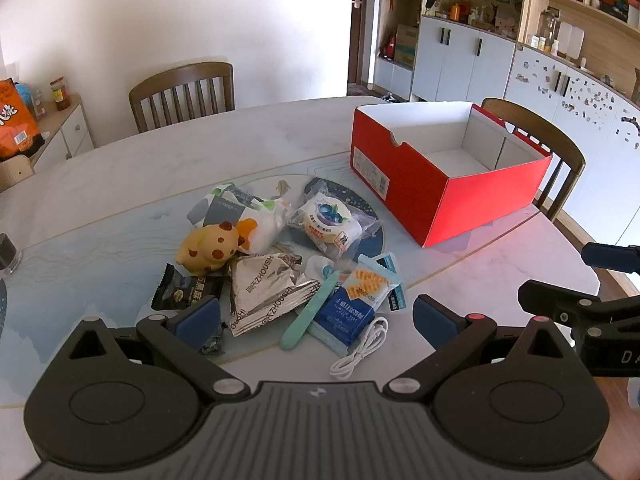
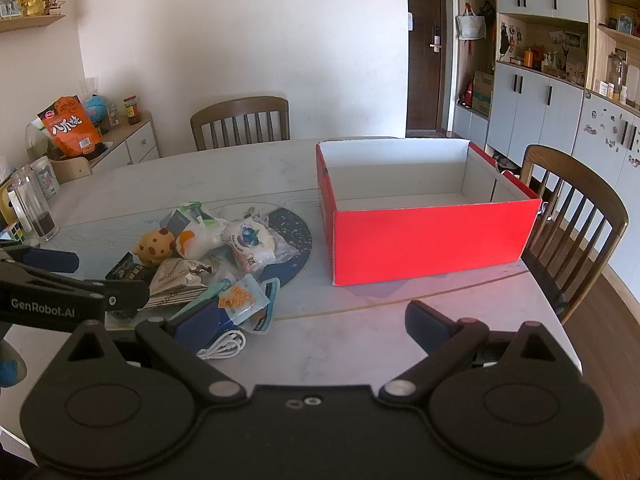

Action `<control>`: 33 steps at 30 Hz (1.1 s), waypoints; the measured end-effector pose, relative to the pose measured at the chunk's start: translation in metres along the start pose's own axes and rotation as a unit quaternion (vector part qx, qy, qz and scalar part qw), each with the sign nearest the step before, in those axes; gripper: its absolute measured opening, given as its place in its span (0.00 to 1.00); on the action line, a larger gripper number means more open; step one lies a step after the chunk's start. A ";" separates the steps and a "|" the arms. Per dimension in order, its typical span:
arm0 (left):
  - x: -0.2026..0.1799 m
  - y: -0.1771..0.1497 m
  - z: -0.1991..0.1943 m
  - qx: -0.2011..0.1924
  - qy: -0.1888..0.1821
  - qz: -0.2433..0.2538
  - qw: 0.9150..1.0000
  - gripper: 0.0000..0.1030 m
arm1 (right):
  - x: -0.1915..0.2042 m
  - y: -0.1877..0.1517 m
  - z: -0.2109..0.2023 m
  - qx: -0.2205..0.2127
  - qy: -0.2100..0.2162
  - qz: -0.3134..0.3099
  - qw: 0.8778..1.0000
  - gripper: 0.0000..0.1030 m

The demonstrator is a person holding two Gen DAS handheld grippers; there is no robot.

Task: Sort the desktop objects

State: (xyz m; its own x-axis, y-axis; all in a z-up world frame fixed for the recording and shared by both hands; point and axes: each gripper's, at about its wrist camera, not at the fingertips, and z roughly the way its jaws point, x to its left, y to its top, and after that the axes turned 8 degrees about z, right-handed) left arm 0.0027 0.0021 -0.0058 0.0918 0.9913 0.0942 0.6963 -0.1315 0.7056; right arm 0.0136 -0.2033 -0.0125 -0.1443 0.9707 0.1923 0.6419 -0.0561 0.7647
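Observation:
A heap of small things lies on the marble table (image 1: 120, 168): a yellow spotted toy (image 1: 210, 246), a silver foil packet (image 1: 268, 292), a black snack packet (image 1: 186, 292), a mint toothbrush (image 1: 310, 312), a blue packet (image 1: 352, 306), a white cable (image 1: 362, 346) and a blueberry pastry bag (image 1: 330, 222). An empty red box (image 1: 448, 168) stands to their right. My left gripper (image 1: 316, 318) hangs open over the near side of the heap, holding nothing. My right gripper (image 2: 304, 326) is open above bare tabletop between the white cable (image 2: 224, 346) and the red box (image 2: 428, 236).
Wooden chairs stand behind the table (image 2: 240, 122) and at its right end (image 2: 576, 208). A glass jar (image 2: 34, 208) stands at the left edge. A sideboard with an orange bag (image 2: 70, 126) lines the left wall; cabinets fill the right wall.

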 end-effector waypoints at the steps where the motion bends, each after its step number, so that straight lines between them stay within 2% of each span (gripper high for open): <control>1: 0.000 0.000 0.000 0.000 0.000 0.000 1.000 1.00 | 0.000 0.000 0.000 0.000 0.001 0.000 1.000 0.97; 14: 0.003 0.002 -0.002 -0.021 -0.003 -0.004 1.000 1.00 | 0.001 0.001 -0.003 -0.001 0.022 -0.021 1.000 0.97; 19: 0.005 -0.005 -0.006 -0.040 0.026 -0.007 0.999 1.00 | 0.004 0.001 0.000 -0.004 0.039 -0.043 0.998 0.97; 24: 0.009 -0.013 -0.009 -0.052 0.037 -0.024 0.998 1.00 | 0.006 -0.002 0.004 0.000 0.054 -0.060 0.997 0.97; 27: 0.010 -0.015 -0.007 -0.037 0.051 -0.035 0.997 1.00 | 0.008 -0.003 0.005 0.003 0.057 -0.064 0.996 0.97; 30: 0.019 -0.020 -0.006 -0.035 0.040 -0.065 0.996 1.00 | 0.012 -0.003 0.008 0.005 0.061 -0.069 0.996 0.97; 33: 0.019 -0.023 -0.005 -0.039 0.054 -0.045 0.997 1.00 | 0.016 -0.003 0.012 0.007 0.065 -0.069 0.996 0.97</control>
State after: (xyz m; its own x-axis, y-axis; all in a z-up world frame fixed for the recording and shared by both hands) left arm -0.0149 0.0235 -0.0164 -0.0495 0.9938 0.0999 0.6410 -0.0451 0.7662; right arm 0.0180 -0.1846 -0.0189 -0.3268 0.9305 0.1653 0.6192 0.0787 0.7812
